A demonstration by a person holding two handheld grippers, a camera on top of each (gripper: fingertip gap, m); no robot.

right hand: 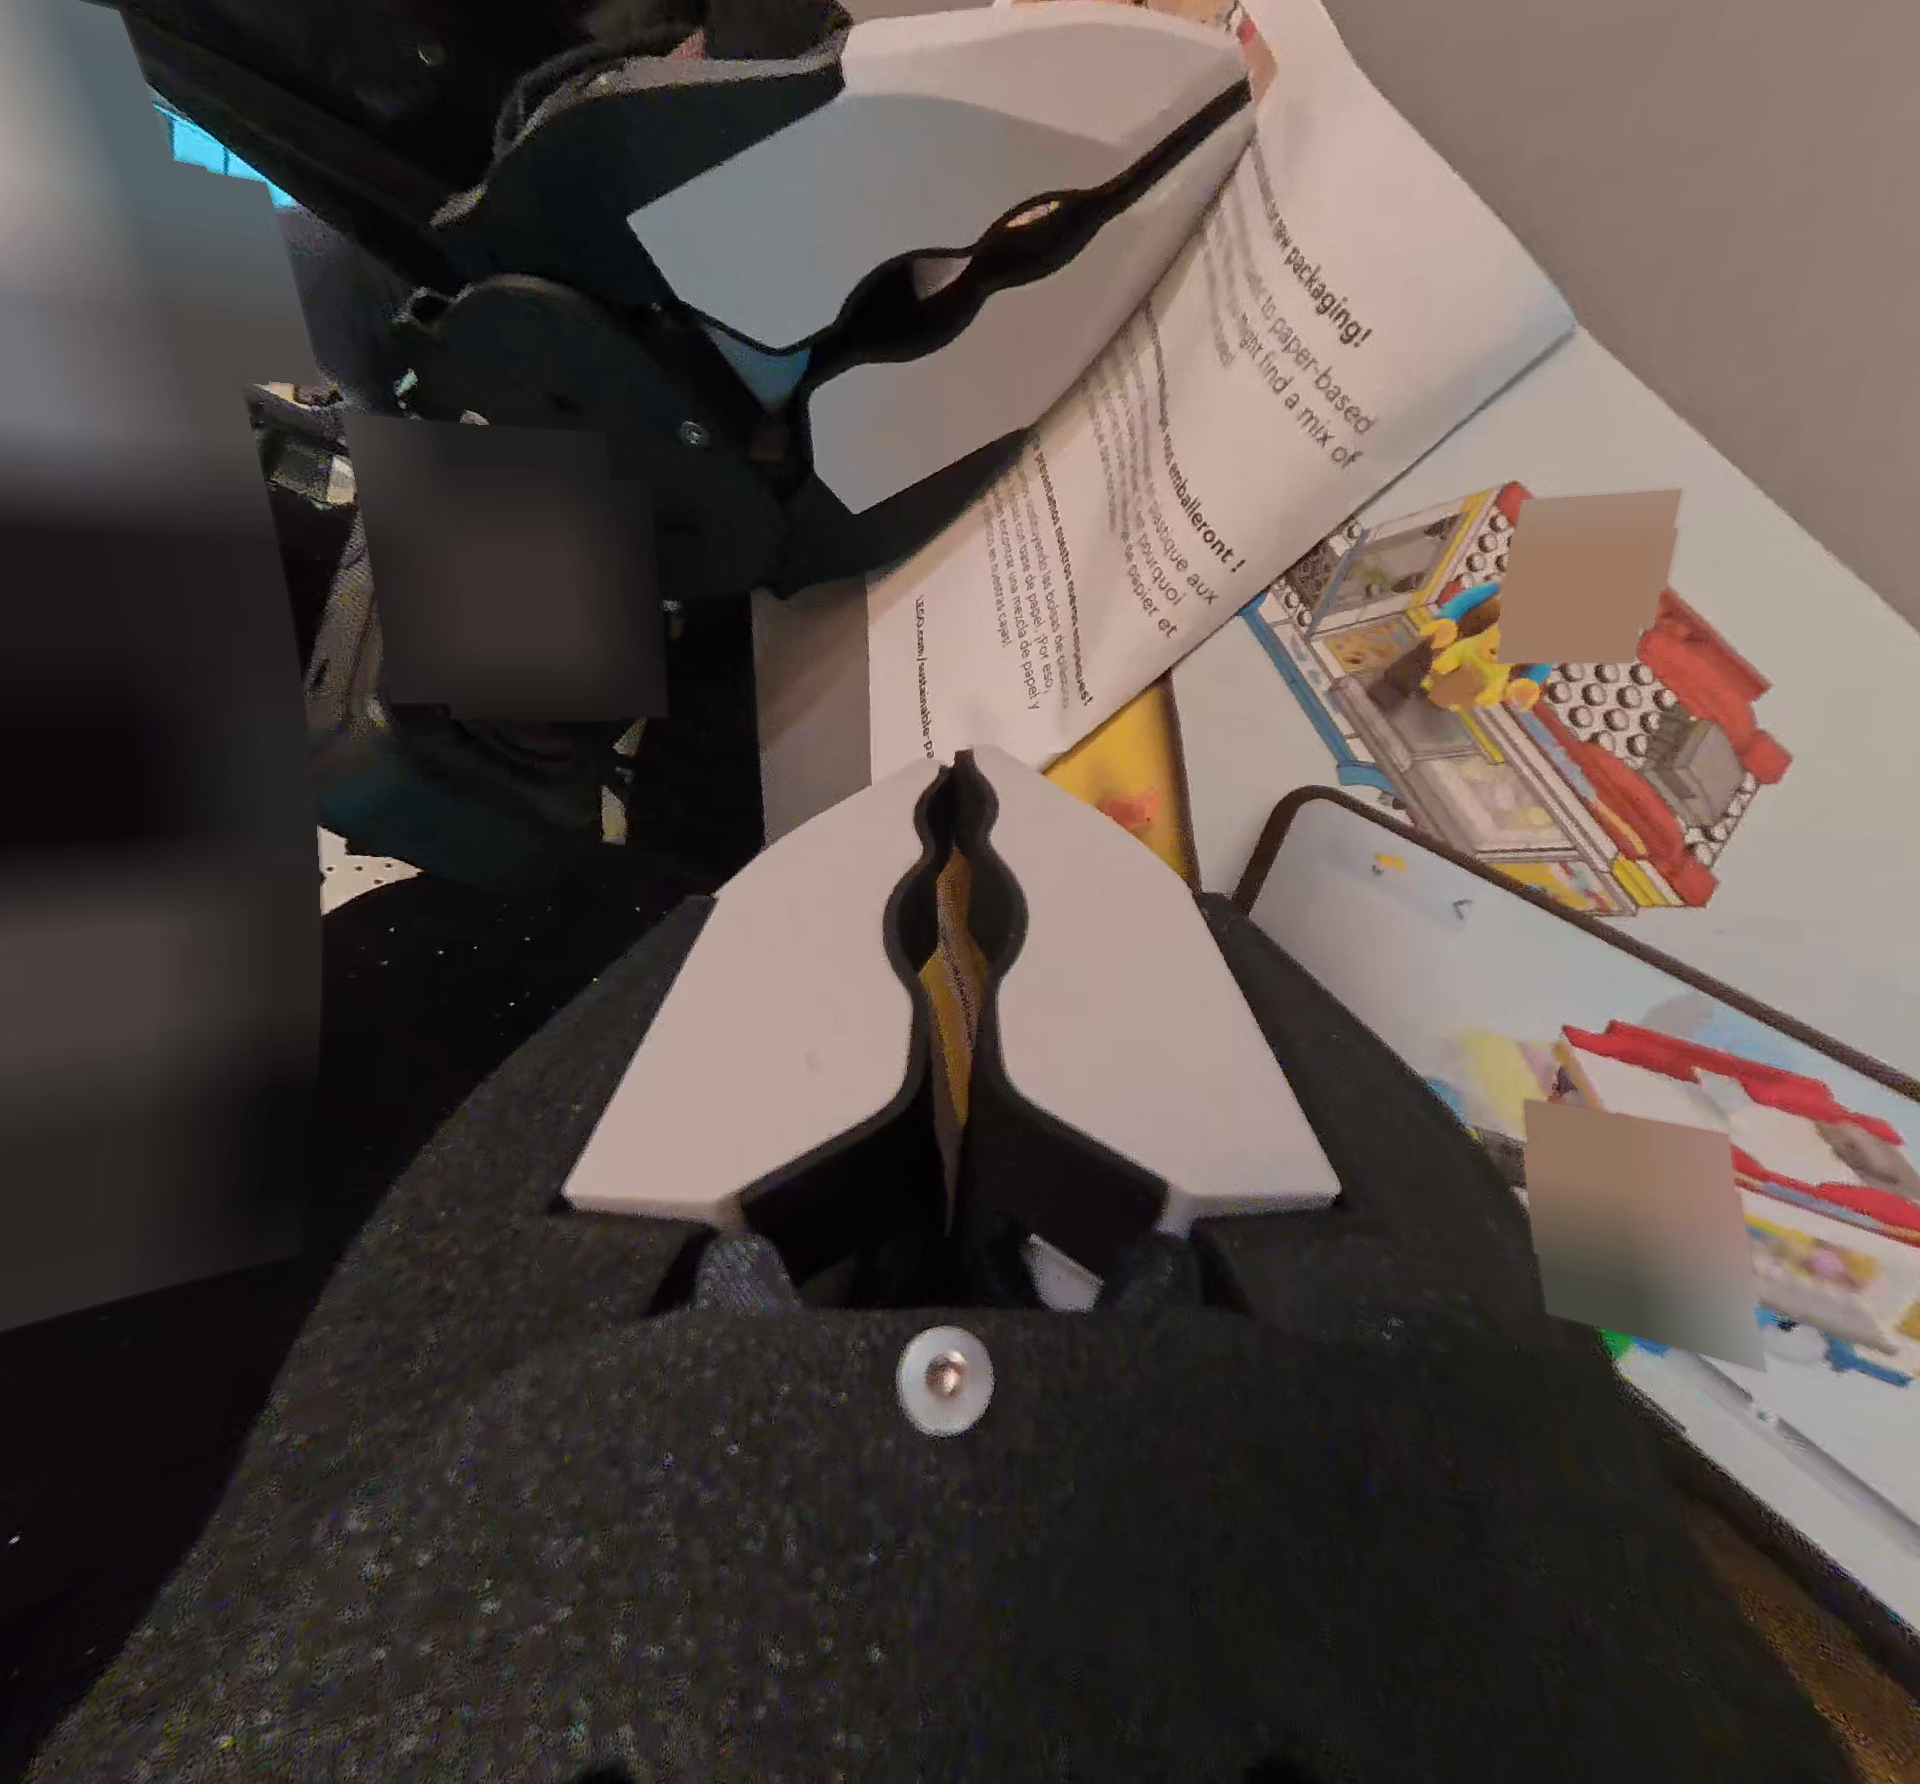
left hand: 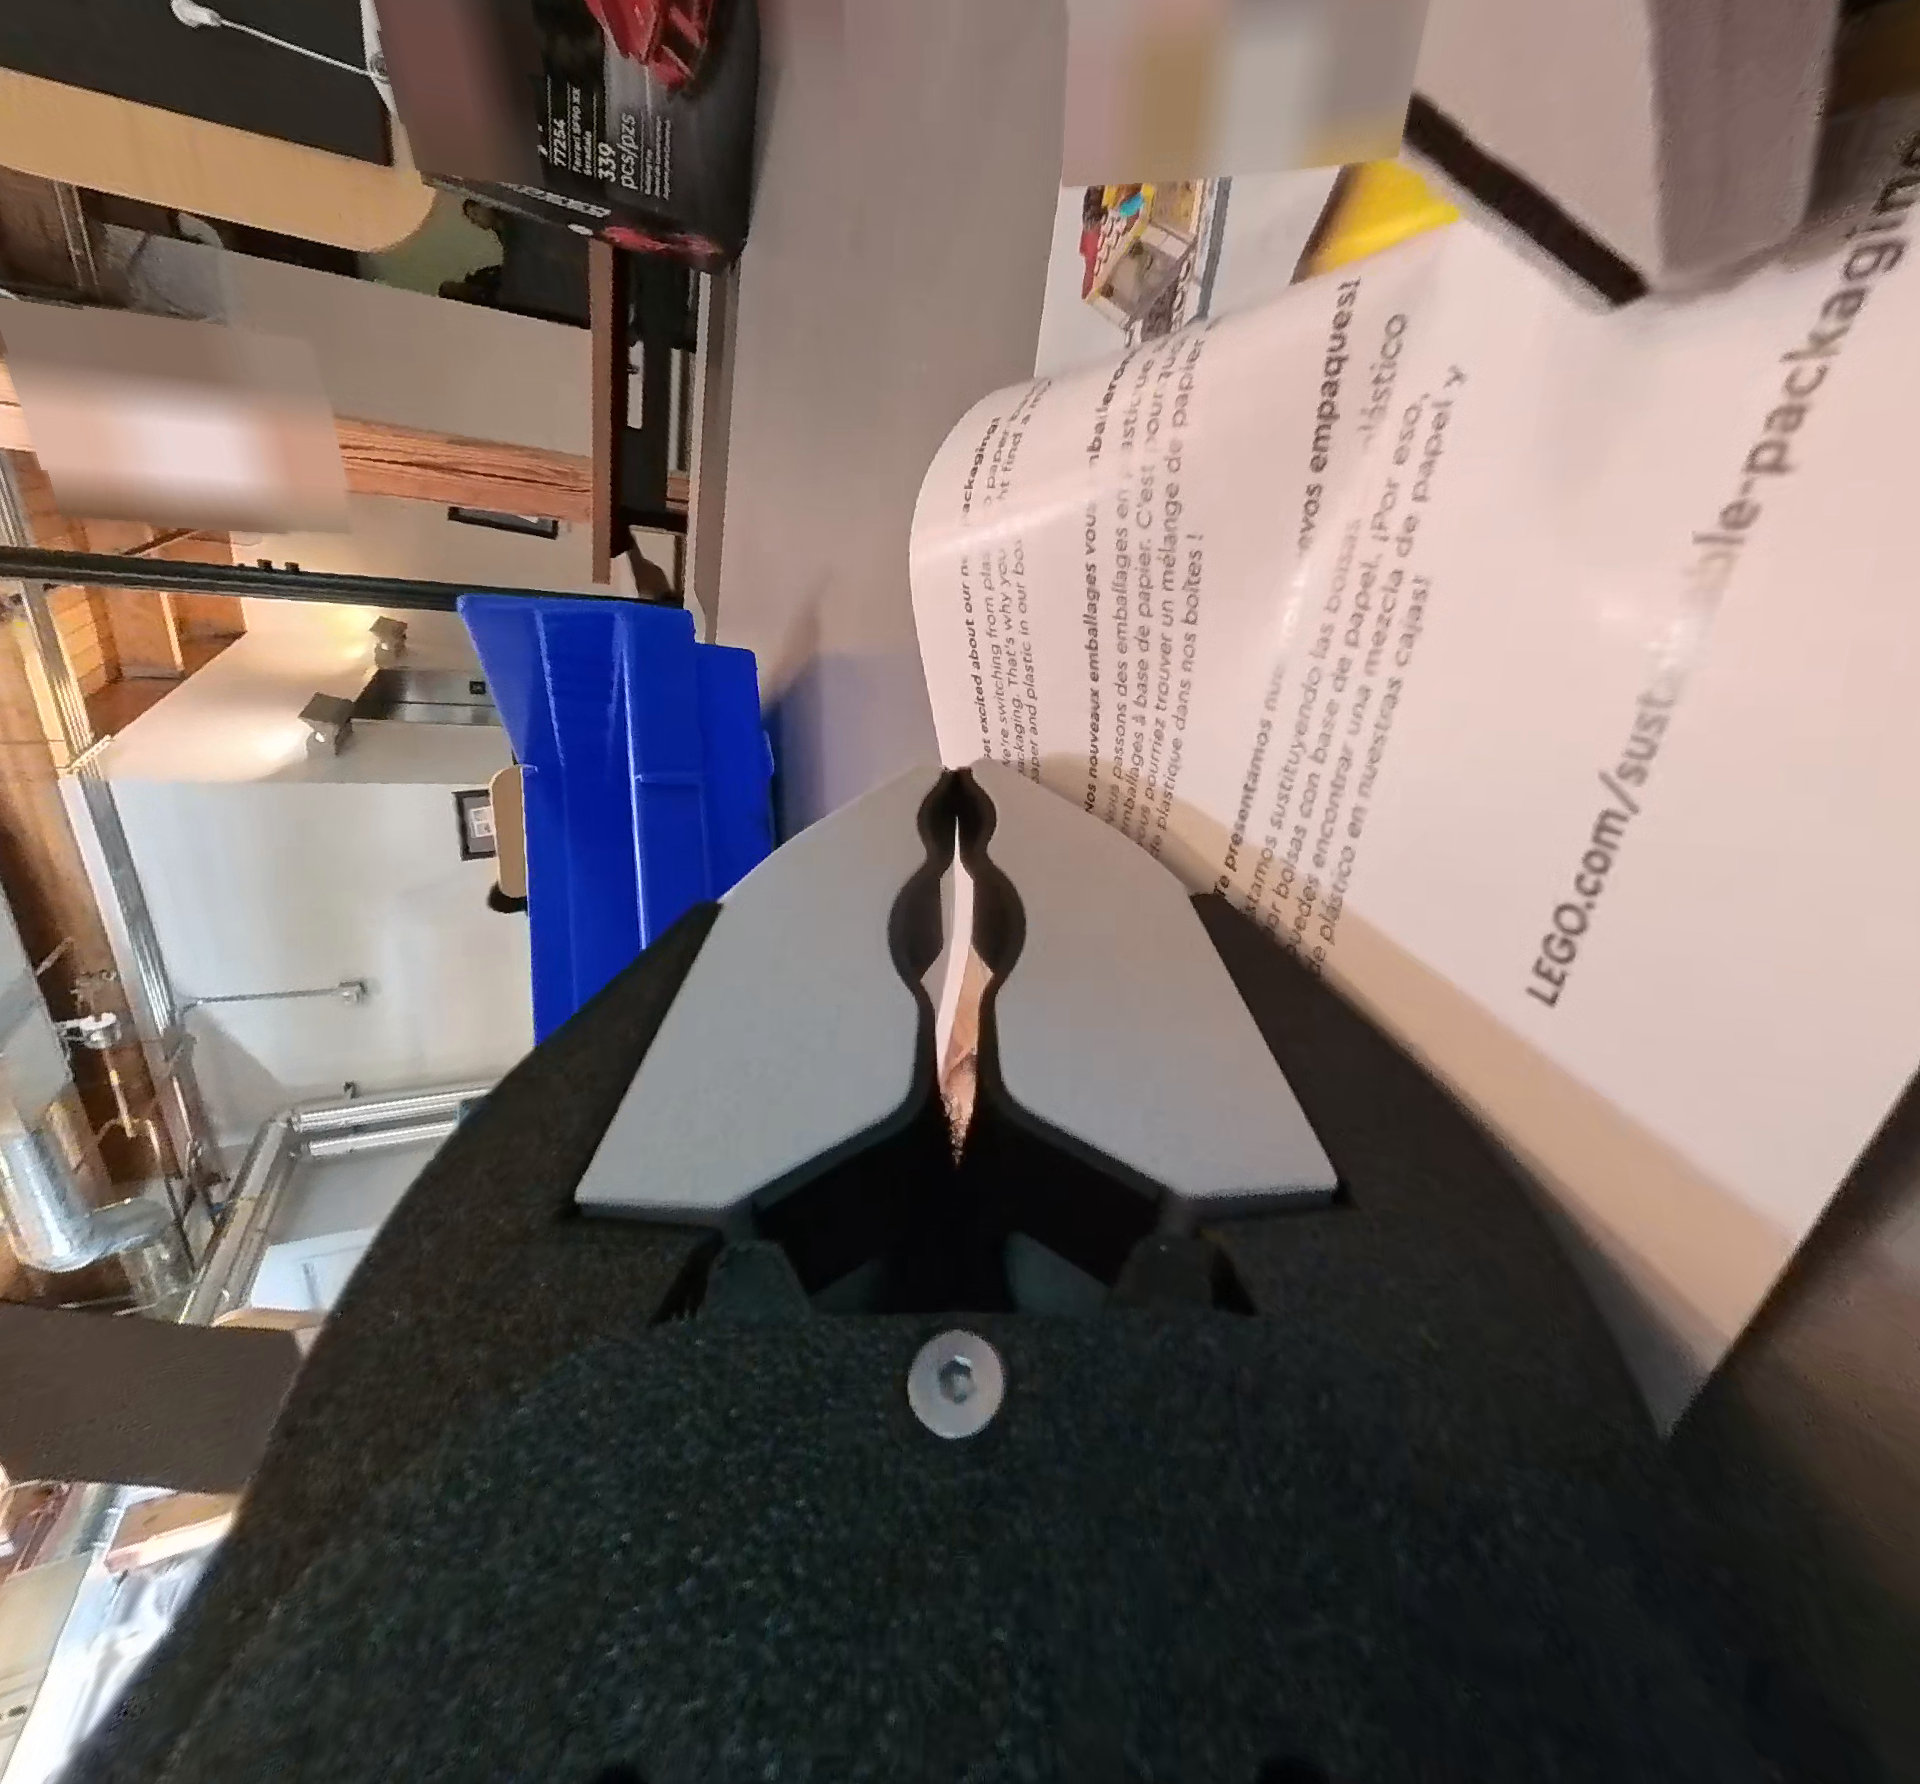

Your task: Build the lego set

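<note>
While the left hand-held gripper pinches the white page near the top of the frame, the right hand-held gripper pinches the booklet low down.

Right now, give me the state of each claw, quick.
Left claw: closed on the white printed page of the booklet.
Right claw: closed on the booklet's lower edge, yellow paper showing between its fingers.
</note>
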